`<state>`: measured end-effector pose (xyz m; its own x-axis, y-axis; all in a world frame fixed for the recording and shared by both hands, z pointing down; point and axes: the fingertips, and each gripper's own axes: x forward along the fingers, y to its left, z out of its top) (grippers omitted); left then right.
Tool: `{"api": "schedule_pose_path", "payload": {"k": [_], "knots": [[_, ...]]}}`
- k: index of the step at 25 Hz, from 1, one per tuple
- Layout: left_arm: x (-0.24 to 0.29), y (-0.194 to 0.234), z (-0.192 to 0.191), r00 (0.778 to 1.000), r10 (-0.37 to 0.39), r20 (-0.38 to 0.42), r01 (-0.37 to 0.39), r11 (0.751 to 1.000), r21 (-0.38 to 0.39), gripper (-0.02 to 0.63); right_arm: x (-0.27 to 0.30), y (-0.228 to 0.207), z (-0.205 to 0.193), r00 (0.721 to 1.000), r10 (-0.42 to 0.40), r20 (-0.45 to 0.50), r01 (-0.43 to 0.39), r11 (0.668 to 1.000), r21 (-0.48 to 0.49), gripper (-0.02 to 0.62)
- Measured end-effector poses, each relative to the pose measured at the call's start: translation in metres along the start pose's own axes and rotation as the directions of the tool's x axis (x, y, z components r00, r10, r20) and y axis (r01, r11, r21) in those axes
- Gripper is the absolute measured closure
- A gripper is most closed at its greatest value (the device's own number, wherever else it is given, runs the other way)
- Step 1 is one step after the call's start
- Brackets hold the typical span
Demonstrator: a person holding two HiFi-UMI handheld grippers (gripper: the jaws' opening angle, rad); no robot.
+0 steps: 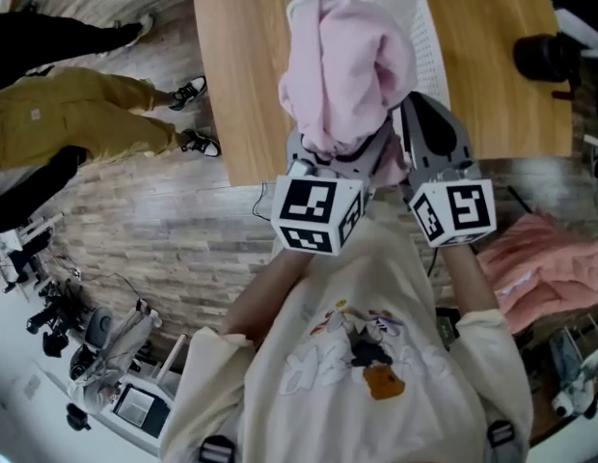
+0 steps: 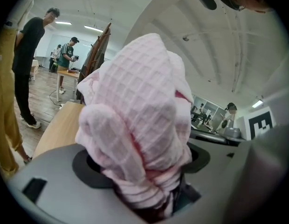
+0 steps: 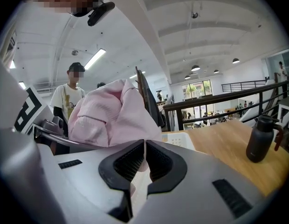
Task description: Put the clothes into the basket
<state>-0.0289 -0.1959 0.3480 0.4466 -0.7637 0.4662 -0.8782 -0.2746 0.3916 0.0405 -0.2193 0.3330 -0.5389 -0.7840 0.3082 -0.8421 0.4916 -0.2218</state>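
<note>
A pink waffle-knit garment (image 1: 342, 66) hangs bunched over the white perforated basket (image 1: 429, 51) on the wooden table (image 1: 241, 85). My left gripper (image 1: 313, 152) is shut on a thick wad of the garment (image 2: 140, 115), which fills the left gripper view between the grey jaws (image 2: 144, 185). My right gripper (image 1: 407, 114) sits just right of the cloth. In the right gripper view its jaws (image 3: 144, 146) are pressed together on a thin edge of the pink garment (image 3: 112, 111). The basket's rim (image 3: 182, 139) shows just beyond them.
A dark bottle (image 1: 545, 56) stands on the table's right side (image 3: 259, 136). A salmon-pink cloth (image 1: 545, 258) lies low at the right, off the table. A person in mustard trousers (image 1: 77, 114) is on the floor at the left; equipment (image 1: 96, 345) clutters the lower left.
</note>
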Motion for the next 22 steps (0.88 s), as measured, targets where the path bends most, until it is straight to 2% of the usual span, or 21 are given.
{"api": "schedule_pose_path", "payload": {"k": [18,22], "knots": [[0.071,0.016,-0.03,0.996,-0.003,-0.088,-0.006,0.995,-0.102,0.23,0.045,-0.044,-0.037,0.99,-0.068,-0.123,0.073,0.997,0.035,0.566],[0.079,0.021,-0.046,0.992,0.005,-0.124,-0.021,0.992,-0.128,0.23,0.049,-0.05,-0.054,0.985,-0.081,-0.151,0.089,0.995,0.042,0.568]]}}
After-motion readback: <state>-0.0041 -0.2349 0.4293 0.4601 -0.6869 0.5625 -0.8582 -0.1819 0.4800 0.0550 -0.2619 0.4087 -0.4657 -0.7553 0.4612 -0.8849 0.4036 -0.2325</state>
